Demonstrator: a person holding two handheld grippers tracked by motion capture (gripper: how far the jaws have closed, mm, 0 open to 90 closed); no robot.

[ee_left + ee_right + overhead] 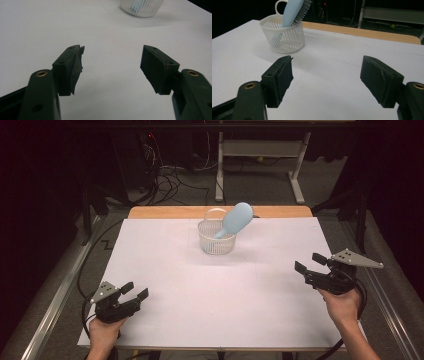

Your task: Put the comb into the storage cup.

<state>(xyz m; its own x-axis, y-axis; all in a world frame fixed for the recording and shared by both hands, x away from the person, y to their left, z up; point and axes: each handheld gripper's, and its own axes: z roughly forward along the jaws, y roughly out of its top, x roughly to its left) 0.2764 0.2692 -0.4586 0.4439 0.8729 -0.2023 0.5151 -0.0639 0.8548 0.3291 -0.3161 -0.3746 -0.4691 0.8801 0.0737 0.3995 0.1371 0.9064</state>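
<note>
White sheet-covered table [165, 270] takes most of the high view, bare wood strip along its far edge. On it, toward 12 o'clock from table centre, sits the white slotted plastic basket with a loop handle [216, 239]. Standing in the basket is the pale blue plastic hairbrush [236, 219], handle down inside, oval head up and leaning toward 1 o'clock over the rim. Right gripper view shows its bristles [305, 7] facing away from the basket's handle.

Handling, my read:
- Basket: light, thin ribs, flexes if squeezed, slides easily on the sheet. Pinch the rim or loop handle, not the wall.
- Brush: light, stiff, smooth back likely slippery. Best hold is the neck just above the rim, pads across the flat sides, bristles clear.
- Pulling the brush at an angle will probably tip or drag the basket; lift along its lean.

Left gripper [135, 293] at 8 o'clock, jaws wide, nothing between them. Right gripper [310, 264] at 4 o'clock, jaws wide, nothing held. Both well apart from the basket.
</note>
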